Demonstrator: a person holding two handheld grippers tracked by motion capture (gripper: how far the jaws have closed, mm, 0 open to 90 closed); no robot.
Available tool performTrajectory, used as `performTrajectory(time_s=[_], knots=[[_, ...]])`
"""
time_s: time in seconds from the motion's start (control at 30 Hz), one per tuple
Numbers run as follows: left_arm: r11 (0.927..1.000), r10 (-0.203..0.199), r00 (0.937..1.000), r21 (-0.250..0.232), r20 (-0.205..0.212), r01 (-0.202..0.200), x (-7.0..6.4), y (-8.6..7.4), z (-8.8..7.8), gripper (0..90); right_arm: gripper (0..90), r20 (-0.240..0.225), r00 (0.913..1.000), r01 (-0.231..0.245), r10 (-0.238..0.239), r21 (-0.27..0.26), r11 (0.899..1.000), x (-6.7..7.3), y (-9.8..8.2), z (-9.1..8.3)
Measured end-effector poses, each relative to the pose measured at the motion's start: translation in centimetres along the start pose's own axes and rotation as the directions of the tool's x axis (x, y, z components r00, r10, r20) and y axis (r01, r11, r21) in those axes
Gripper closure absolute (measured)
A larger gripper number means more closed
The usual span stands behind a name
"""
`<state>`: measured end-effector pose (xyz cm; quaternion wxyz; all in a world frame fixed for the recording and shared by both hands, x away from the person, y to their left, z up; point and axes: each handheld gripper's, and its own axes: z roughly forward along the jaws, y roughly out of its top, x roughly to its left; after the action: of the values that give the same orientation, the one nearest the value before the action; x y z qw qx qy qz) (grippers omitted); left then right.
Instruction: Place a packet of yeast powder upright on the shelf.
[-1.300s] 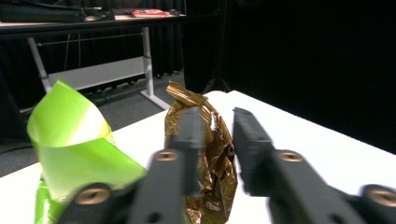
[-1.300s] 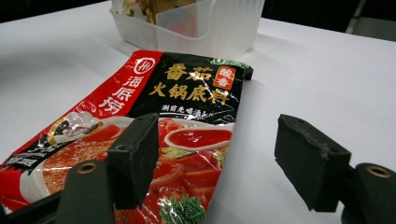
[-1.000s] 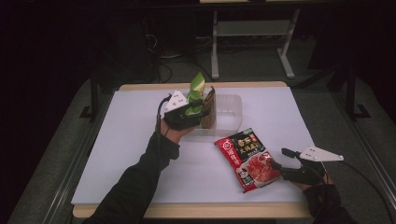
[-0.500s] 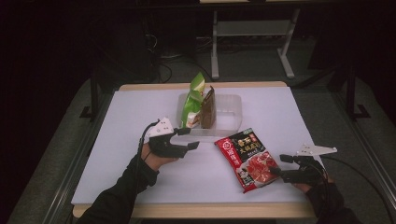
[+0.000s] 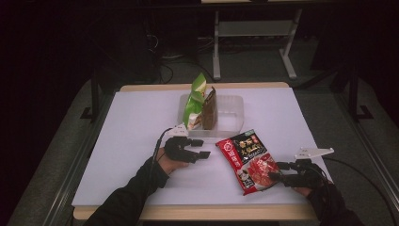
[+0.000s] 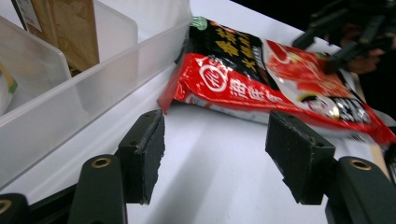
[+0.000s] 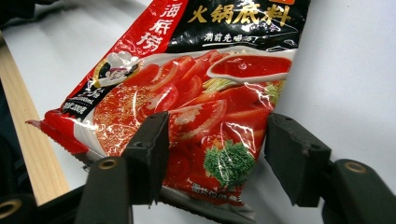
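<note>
White table (image 5: 141, 141): the clear bin (image 5: 230, 110) at the back holds a green bag (image 5: 194, 101) and a brown packet (image 5: 209, 109), both upright. The red soup-base pouch (image 5: 248, 162) lies flat in front of the bin. Left gripper (image 5: 200, 148) has left the bin and dropped to the table beside the pouch, jaws open, empty. Right gripper (image 7: 212, 154) straddles the pouch's near end; jaws just closing, pads not clearly pressing yet. Pouch likely goes next. Bin's far side is hard to read.
</note>
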<state>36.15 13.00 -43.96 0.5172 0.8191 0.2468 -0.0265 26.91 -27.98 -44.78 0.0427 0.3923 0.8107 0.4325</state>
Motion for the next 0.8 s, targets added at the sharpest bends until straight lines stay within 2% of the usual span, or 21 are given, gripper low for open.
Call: performTrajectory(time_s=[0.03, 0.1, 0.17, 0.23, 0.3, 0.4, 0.5, 0.67, 0.7, 0.77, 0.8], knots=[[1.0000, -0.004, 1.0000, 0.004, 0.002, 0.004, 0.0, 0.0, 0.3, 36.6, 46.9, -0.025, 0.9997, -0.003, 0.004, 0.005, 1.000, 0.0, 0.0, 0.1], [0.9998, -0.006, 0.9998, 0.021, 0.018, 0.005, -0.2, 0.0, 0.9, 35.3, 46.9, -0.019, 0.9998, 0.002, -0.002, 0.006, 1.000, 0.3, 0.0, 0.2], [0.9991, -0.013, 0.9998, 0.041, 0.012, 0.013, -0.3, -0.1, 1.5, 34.2, 47.2, -0.015, 0.9999, 0.005, -0.005, 0.006, 1.000, 0.4, 0.0, 0.3], [0.9984, -0.033, 0.9994, 0.046, 0.012, 0.033, -0.3, 0.0, 2.0, 26.0, 47.8, -0.020, 0.9998, 0.008, -0.008, 0.008, 1.000, 0.4, 0.0, 0.3], [0.9978, -0.053, 0.9981, 0.042, 0.032, 0.051, -0.3, 0.1, 2.6, 27.8, 49.3, -0.026, 0.9996, 0.013, -0.013, 0.010, 1.000, 0.5, 0.0, 0.3], [0.9965, -0.063, 0.9975, 0.056, 0.032, 0.061, -0.3, 0.2, 3.5, 27.0, 51.4, -0.038, 0.9990, 0.023, -0.023, 0.013, 1.000, 0.9, 0.1, 0.6], [0.9966, -0.069, 0.9975, 0.048, 0.017, 0.068, -0.3, 0.3, 3.9, 23.7, 53.1, -0.045, 0.9985, 0.034, -0.033, 0.017, 0.999, 1.2, 0.2, 0.8], [0.9956, -0.079, 0.9967, 0.049, -0.020, 0.080, -0.1, 0.3, 3.7, 26.7, 53.9, -0.054, 0.9979, 0.037, -0.037, 0.013, 0.999, 1.7, 0.1, 1.0], [0.9958, -0.070, 0.9967, 0.056, -0.041, 0.073, -0.1, 0.3, 3.6, 26.8, 54.0, -0.054, 0.9977, 0.041, -0.040, 0.013, 0.999, 1.9, 0.1, 1.1], [0.9947, -0.087, 0.9946, 0.050, -0.057, 0.090, 0.1, 0.3, 3.4, 23.2, 54.3, -0.065, 0.9967, 0.050, -0.049, 0.014, 0.999, 2.2, 0.2, 1.3], [0.9941, -0.086, 0.9922, 0.059, -0.090, 0.091, 0.3, 0.2, 3.3, 19.6, 54.4, -0.067, 0.9963, 0.054, -0.053, 0.013, 0.998, 2.4, 0.2, 1.4]])
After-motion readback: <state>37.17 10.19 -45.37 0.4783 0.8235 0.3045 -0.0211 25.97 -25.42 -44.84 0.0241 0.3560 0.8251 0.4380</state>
